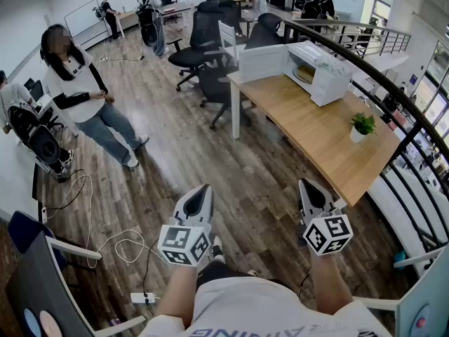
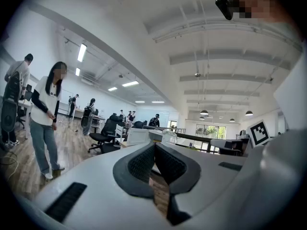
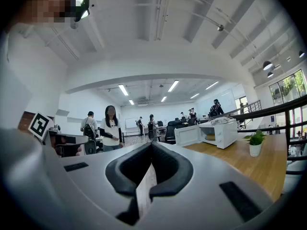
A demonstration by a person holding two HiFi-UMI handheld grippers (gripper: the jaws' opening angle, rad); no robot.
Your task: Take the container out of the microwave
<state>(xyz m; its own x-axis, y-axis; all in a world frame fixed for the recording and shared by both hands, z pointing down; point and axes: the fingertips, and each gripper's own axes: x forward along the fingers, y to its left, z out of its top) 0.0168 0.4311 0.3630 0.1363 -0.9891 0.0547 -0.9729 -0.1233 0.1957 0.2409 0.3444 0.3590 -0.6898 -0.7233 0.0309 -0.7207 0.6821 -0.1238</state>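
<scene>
A white microwave (image 1: 324,72) stands at the far end of a wooden table (image 1: 319,128), its door (image 1: 263,62) swung open to the left. Inside it lies a pale yellowish container (image 1: 306,74). The right gripper view shows the same microwave (image 3: 224,133) and container (image 3: 210,138) far off to the right. Both grippers are held low over the floor, well short of the table. My left gripper (image 1: 204,187) (image 2: 154,145) is shut with nothing in it. My right gripper (image 1: 304,182) (image 3: 151,143) is shut and empty too.
A small potted plant (image 1: 363,126) (image 3: 255,143) sits near the table's right edge. A black railing (image 1: 393,93) runs behind the table. Black office chairs (image 1: 203,44) stand left of the microwave. A person (image 1: 78,90) stands at the left, and cables (image 1: 105,248) lie on the floor.
</scene>
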